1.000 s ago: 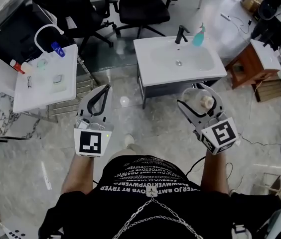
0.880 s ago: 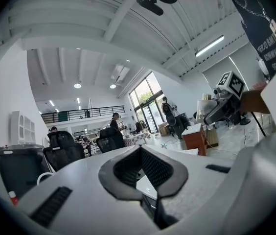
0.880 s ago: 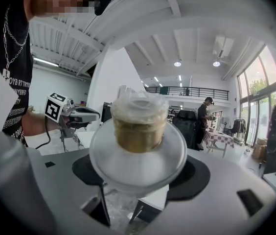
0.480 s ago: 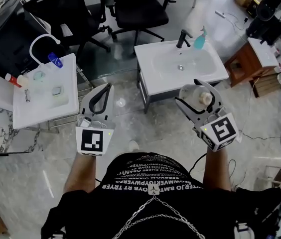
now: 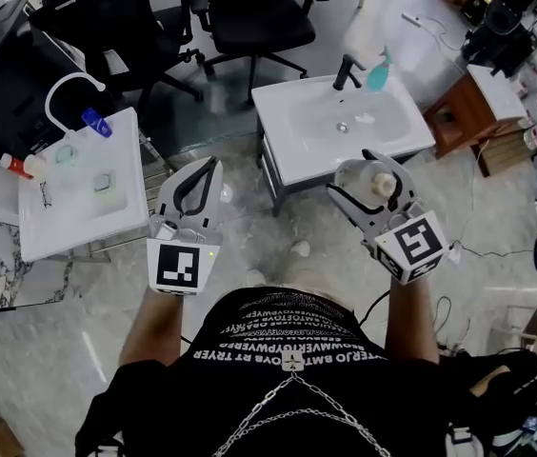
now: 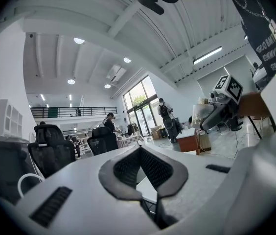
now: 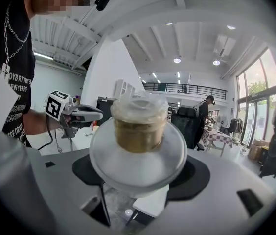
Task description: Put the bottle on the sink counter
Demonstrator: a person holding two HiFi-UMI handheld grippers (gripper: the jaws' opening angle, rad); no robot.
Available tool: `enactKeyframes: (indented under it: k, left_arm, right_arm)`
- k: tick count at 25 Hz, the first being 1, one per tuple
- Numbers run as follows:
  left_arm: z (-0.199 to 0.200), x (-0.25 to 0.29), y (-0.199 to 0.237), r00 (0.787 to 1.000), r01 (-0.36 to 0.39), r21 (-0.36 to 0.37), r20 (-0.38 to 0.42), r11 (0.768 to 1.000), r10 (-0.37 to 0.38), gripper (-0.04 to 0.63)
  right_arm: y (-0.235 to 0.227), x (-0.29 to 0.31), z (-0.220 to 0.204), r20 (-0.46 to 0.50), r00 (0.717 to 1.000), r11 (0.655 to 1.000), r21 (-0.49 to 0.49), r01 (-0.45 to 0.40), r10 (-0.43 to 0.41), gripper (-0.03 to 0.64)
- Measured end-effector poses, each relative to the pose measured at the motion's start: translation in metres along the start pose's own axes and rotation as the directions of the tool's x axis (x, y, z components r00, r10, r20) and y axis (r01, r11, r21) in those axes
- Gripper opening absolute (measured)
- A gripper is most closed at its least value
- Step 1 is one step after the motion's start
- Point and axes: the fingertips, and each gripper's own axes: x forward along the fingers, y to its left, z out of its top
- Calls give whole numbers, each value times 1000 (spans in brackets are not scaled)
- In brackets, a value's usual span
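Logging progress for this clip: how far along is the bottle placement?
Done: the bottle is picked up, clamped in the right gripper. In hand: carrying it, short of the sink counter. Remaining: set it on the counter and release. Left gripper shut, empty.

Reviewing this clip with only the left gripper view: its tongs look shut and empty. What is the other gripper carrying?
Observer: The right gripper is shut on a clear round plastic bottle with a pale cap.
Operator: Is it on the sink counter yet?
Observer: No. In the head view it is held over the floor, short of the white sink counter.
Operator: Anything on that counter?
Observer: A teal spray bottle stands beside the black tap at its back edge.
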Motion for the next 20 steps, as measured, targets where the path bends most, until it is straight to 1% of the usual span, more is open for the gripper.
enactKeyframes:
  k: [4, 11, 14, 18, 20]
  left_arm:
    - [-7, 12, 8, 1000, 4, 1, -4, 1000, -4, 6]
    - [-22, 39, 37, 999, -27, -1, -38, 1000, 27, 6]
    - [-28, 59, 49, 998, -40, 2, -45, 999, 40, 6]
    - [-35, 89, 54, 998, -30, 6, -58, 1000, 31, 6]
    - [-38, 106, 58, 998, -27, 5, -61, 1000, 27, 6]
  right_arm:
    - [-12, 19, -14, -14, 1000, 999, 43, -5, 6, 333]
    - [-38, 65, -38, -51, 998, 997, 71, -27, 30, 333]
    - [-54, 88, -51, -62, 998, 997, 79, -26, 31, 333]
    - [-76, 120, -77, -81, 996, 992, 122, -24, 34, 333]
    - [-85, 138, -94, -104, 994, 991, 126, -31, 44, 333]
